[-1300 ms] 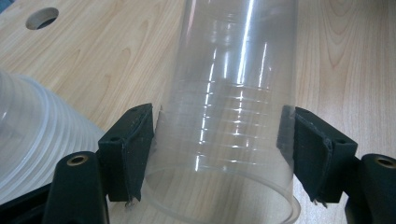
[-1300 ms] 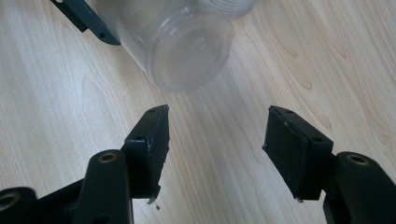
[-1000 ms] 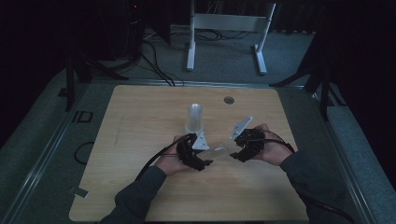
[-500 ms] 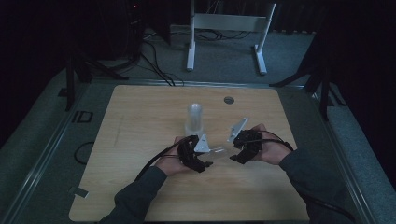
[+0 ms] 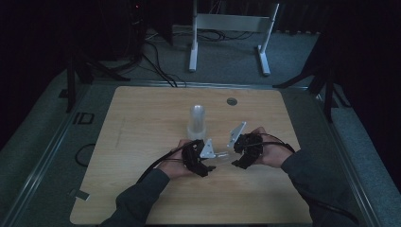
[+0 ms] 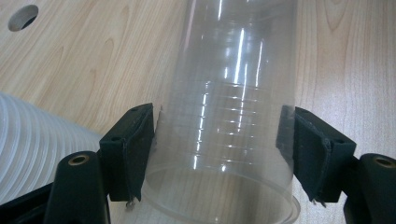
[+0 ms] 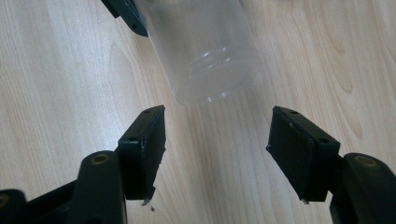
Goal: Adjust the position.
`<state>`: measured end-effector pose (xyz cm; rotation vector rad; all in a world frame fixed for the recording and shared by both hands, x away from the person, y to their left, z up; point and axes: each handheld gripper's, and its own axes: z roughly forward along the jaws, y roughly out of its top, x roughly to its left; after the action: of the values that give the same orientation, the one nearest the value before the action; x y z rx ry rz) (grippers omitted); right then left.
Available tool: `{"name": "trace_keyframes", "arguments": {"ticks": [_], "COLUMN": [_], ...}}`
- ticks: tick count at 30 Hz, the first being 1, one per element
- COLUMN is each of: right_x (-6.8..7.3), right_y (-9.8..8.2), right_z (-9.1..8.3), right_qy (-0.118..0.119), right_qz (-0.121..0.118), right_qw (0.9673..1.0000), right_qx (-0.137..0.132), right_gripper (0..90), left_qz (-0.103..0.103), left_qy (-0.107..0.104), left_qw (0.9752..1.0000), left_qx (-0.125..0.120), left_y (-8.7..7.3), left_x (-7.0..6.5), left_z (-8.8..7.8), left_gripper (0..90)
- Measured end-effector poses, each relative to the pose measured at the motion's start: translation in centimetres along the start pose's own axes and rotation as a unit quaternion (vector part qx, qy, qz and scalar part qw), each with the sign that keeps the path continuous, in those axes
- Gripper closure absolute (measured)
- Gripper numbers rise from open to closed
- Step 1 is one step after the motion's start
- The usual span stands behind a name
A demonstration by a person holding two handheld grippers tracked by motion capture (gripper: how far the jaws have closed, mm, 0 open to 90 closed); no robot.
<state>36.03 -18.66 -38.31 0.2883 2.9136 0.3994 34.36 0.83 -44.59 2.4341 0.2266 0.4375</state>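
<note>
Now holding the clear plastic cup [image 6: 229, 116] in left gripper [image 5: 208, 158]; right gripper [image 7: 217, 149] fingers just spread, empty, so handover looks done.

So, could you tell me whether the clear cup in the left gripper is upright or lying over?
Lying over: the clear cup lies sideways above the table, clamped between the left gripper fingers.

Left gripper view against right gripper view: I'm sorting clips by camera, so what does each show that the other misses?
The left gripper view has the left gripper with its jaws clamped on the sides of the clear plastic cup near its rim, plus a ribbed white stack of cups and a round hole in the table.

The right gripper view has the right gripper, its jaws having just been opening, nothing between them, the cup's closed base just ahead.

Both share the cup and the wooden table.
</note>
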Motion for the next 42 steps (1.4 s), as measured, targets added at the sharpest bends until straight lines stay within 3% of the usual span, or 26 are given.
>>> {"name": "trace_keyframes", "arguments": {"ticks": [8,27,42], "right_x": [0.4,1.2,1.5], "right_y": [0.3,1.3,1.5], "right_z": [0.7,1.4,1.9], "right_qy": [0.008,0.014,0.029], "right_qz": [-0.009,-0.034,-0.036], "right_qw": [0.9998,0.9991,0.9987], "right_qx": [0.014,0.018,0.02], "right_gripper": [35.3,34.1,38.1], "left_qz": [0.008,0.021,0.029], "left_qy": [-0.002,-0.026,-0.028], "left_qw": [1.0,0.9994,0.9992], "left_qx": [0.002,0.003,-0.007], "left_y": [0.2,0.5,1.0], "left_x": [-0.2,-0.6,-1.0], "left_z": [0.0,-0.2,-0.3], "left_gripper": [28.5,28.5,28.2]}}
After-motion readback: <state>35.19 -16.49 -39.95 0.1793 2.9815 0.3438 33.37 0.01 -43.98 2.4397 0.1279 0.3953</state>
